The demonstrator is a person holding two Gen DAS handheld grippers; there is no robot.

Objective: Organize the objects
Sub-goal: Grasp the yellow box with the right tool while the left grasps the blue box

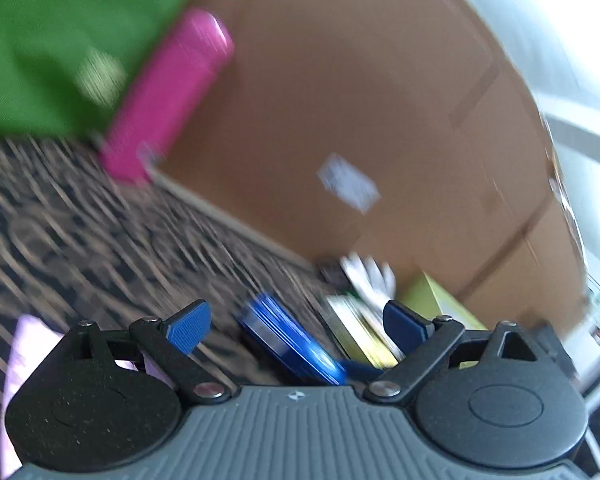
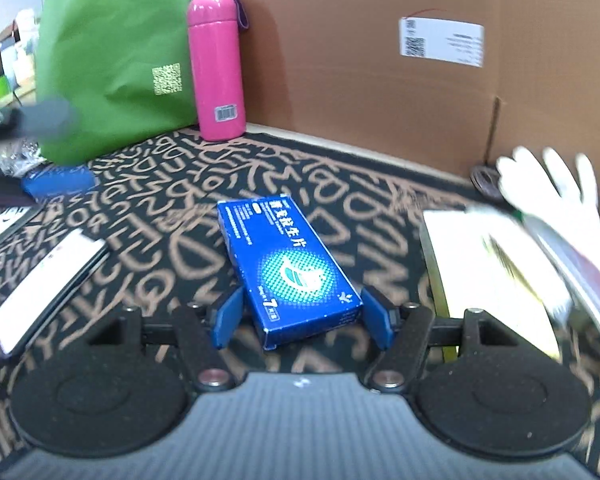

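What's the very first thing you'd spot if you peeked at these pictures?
Probably the tall shiny pink bottle, standing upright at the back against the brown cardboard wall, right beside a big green cloth bag. Next, the flat blue cardboard box lying on the black mat with tan letters, its near end sitting between the right claw's blue fingers.

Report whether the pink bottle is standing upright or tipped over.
Upright. In the right wrist view the pink bottle stands on its base on the patterned mat, cap on top, beside the green bag.
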